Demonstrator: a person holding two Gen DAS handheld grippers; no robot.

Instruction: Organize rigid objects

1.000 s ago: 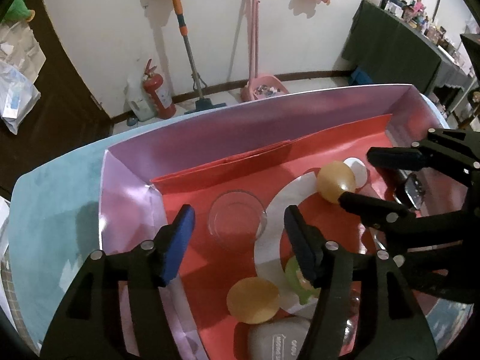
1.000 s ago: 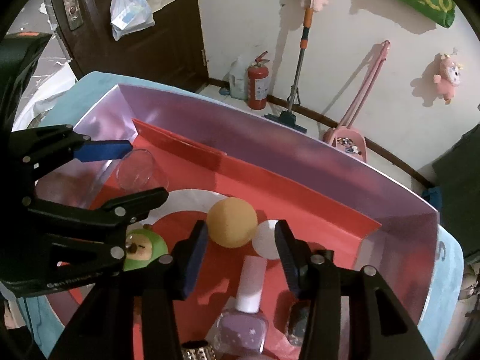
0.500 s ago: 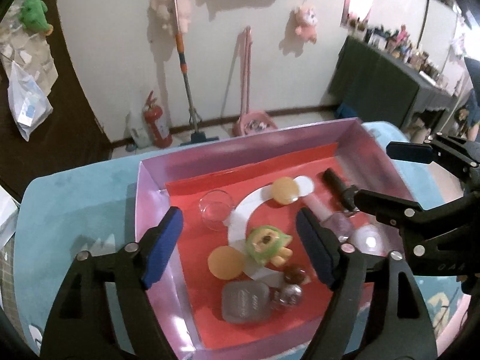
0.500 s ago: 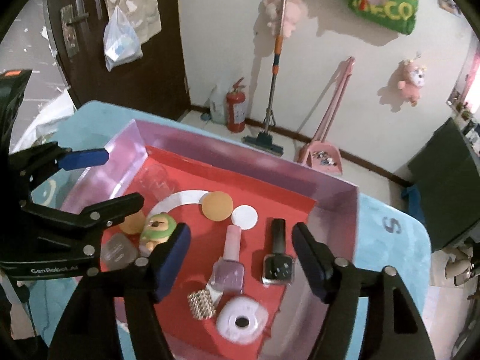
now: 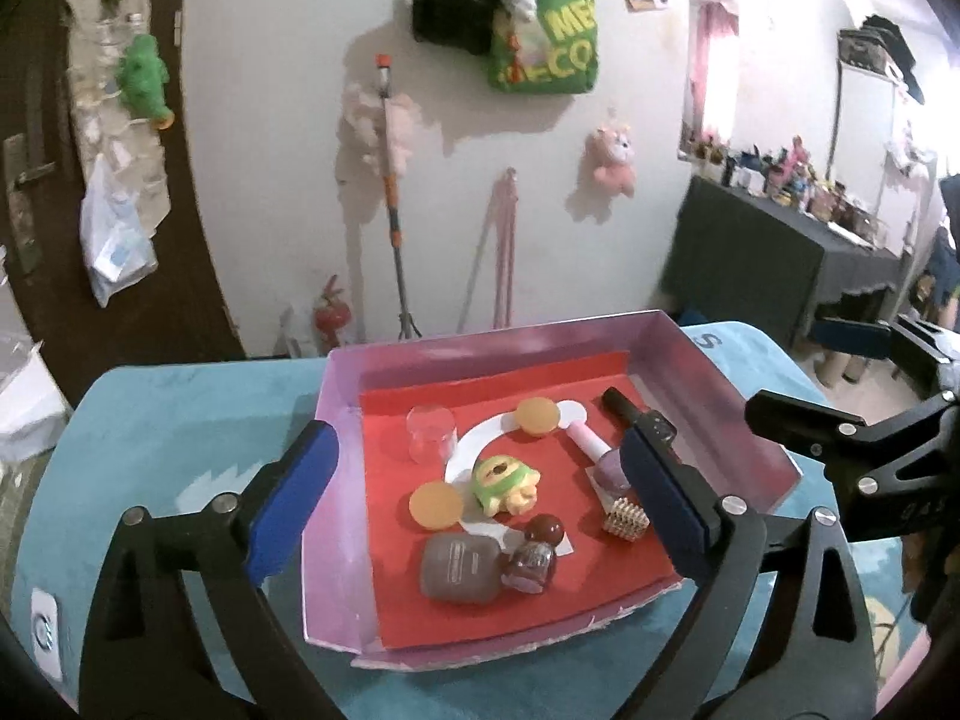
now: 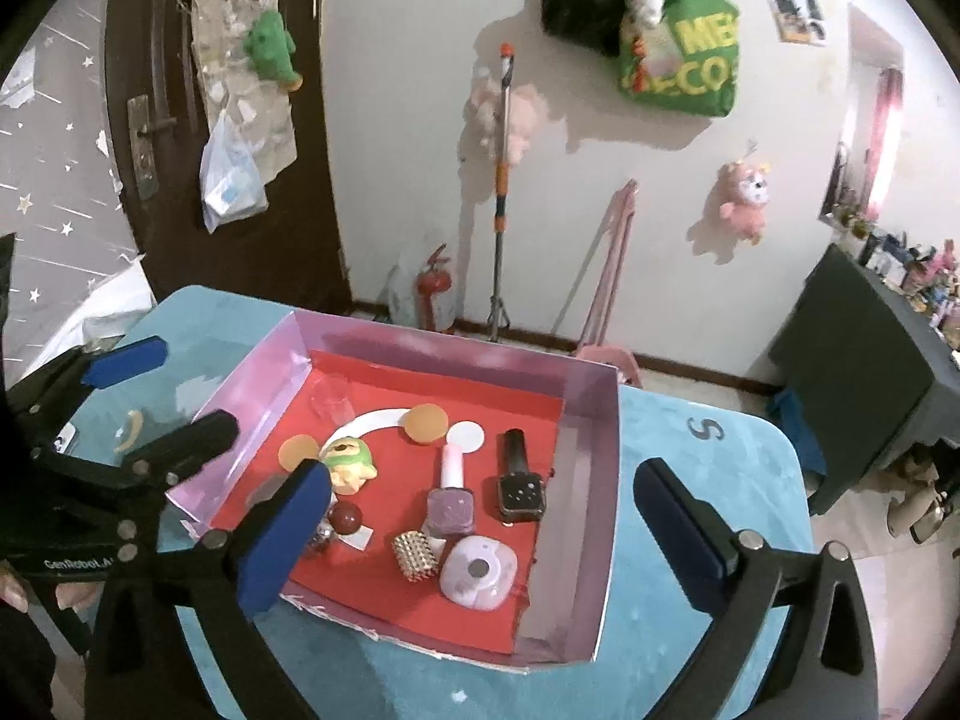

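A pink box [image 5: 480,354] [image 6: 588,480] lined in red holds several small items: a clear glass cup [image 5: 429,432] [image 6: 332,399], two orange discs [image 5: 538,416] [image 6: 425,423], a green toy [image 5: 503,483] [image 6: 351,465], a pink nail polish bottle [image 6: 451,495], a black watch [image 6: 519,483], a gold studded piece [image 6: 414,553], a lilac round case [image 6: 478,573] and a grey bottle [image 5: 461,567]. My left gripper [image 5: 474,444] [image 6: 168,393] hangs above the box's left side, jaws opening and empty. The right gripper [image 6: 483,474] [image 5: 822,375] hovers over the right side, jaws also opening, with nothing held.
The box rests on a teal table [image 5: 180,438] [image 6: 690,468]. Behind it against the wall are a mop [image 6: 501,192], a fire extinguisher [image 6: 435,294] and a pink dustpan [image 6: 606,354]. A dark cluttered table [image 5: 780,264] stands at the right, a door [image 6: 150,120] at the left.
Both grippers have drawn back and up from the box floor, so the whole box now shows. Both pairs of jaws have spread much wider. The items in the box have not moved.
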